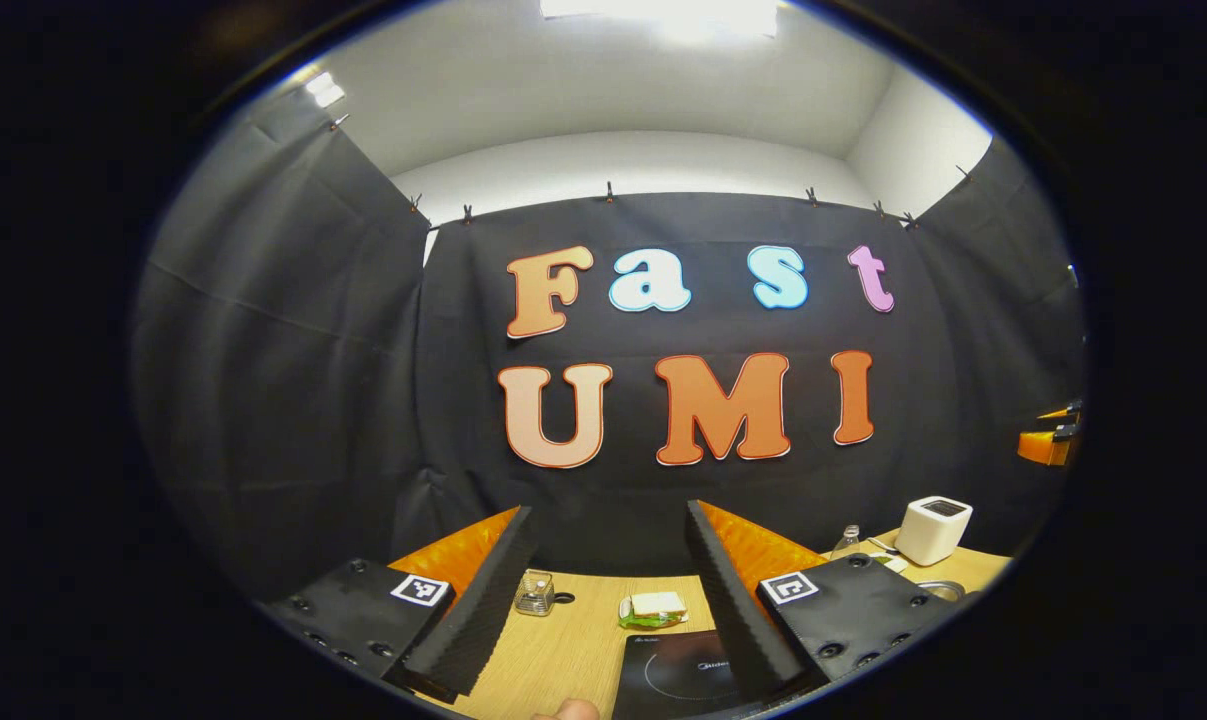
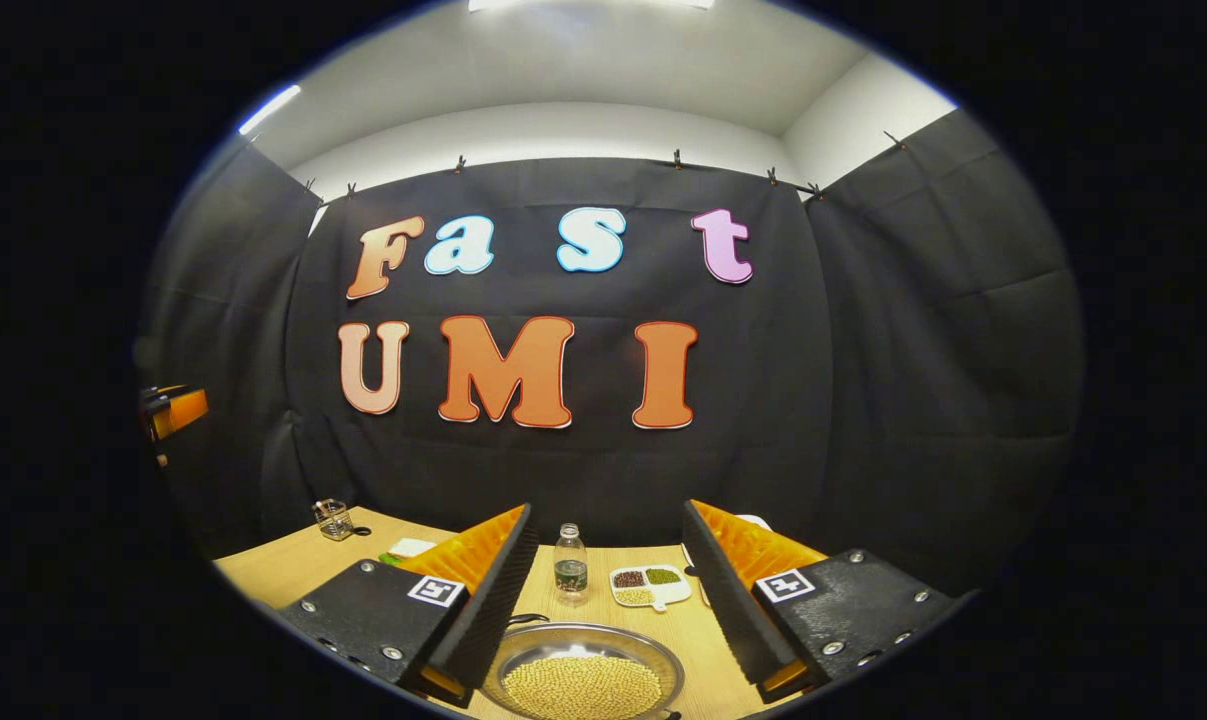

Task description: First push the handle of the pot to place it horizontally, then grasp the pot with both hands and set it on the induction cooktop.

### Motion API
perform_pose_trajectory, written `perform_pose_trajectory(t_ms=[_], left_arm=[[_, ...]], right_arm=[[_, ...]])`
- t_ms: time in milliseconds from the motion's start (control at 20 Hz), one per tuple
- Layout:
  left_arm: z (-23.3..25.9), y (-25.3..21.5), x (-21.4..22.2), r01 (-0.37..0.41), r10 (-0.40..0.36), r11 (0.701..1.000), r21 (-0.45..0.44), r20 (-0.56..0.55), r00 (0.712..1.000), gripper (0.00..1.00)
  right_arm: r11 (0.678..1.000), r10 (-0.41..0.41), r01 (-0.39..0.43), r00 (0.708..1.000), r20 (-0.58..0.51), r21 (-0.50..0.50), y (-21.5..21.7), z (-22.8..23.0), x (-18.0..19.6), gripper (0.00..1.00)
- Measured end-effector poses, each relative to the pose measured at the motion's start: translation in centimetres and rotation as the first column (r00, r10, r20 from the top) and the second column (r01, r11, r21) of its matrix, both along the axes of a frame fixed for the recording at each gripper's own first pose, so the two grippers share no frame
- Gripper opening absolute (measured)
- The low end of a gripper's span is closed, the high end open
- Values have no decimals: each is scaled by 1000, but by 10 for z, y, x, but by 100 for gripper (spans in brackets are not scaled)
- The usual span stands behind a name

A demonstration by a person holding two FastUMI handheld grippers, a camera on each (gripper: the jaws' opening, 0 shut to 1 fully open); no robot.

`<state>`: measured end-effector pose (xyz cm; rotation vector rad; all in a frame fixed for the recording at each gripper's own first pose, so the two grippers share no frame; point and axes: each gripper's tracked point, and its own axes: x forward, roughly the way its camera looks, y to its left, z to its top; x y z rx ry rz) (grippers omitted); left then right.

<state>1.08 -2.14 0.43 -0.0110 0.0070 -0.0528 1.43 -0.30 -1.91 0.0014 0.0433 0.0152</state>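
Pot point(image 2: 583, 672), a round steel vessel holding yellow beans, is sitting on the wooden table point(image 2: 283, 565) between the right gripper's point(image 2: 608, 600) wide-open, empty fingers. One clear plastic bottle point(image 2: 569, 565) and one white sectioned dish point(image 2: 649, 585) are standing behind it. Left gripper point(image 1: 608, 600), equally open and empty, is hovering over one black induction cooktop point(image 1: 678, 672); its logo is unreadable.

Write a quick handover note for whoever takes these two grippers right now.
Left gripper: open, holding nothing, raised above the induction cooktop.
Right gripper: open, holding nothing, raised above the pot, which is filled with yellowish beans.
Pot sits on the wooden table, not on the cooktop.
Its handle can't be made out.
Done: nothing visible yet.
Left: push the handle horizontal, grasp with both grippers, set it on the cooktop.
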Motion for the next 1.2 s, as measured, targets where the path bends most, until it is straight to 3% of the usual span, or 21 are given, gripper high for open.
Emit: perform_pose_trajectory(t_ms=[150, 300, 750, 950, 1050, 1200], left_arm=[[-2, 1, 1, -4, 4, 1000, -3, -7, 1000, 99], [-3, 2, 1, -9, 9, 1000, -5, -12, 1000, 99], [-3, -1, 0, -2, 2, 1000, -12, -14, 1000, 99], [-8, -1, -2, 4, -4, 1000, -21, -30, 1000, 99], [-5, 2, -2, -4, 4, 1000, -18, -21, 1000, 99], [-4, 6, -4, -22, 22, 1000, -13, -13, 1000, 98]], right_arm=[[1000, 17, -17, 1000, -5, 15, 3, -4, -3, 86], [999, 29, -29, 1000, -10, 25, 4, -8, -6, 63], [999, 38, -38, 997, -67, -7, 8, -38, -18, 21], [999, 53, -52, 990, -132, 8, 14, -65, -25, 11], [999, 46, -46, 986, -158, 4, 11, -77, -28, 10], [1000, 25, -24, 982, -189, 7, 7, -94, -35, 0]])
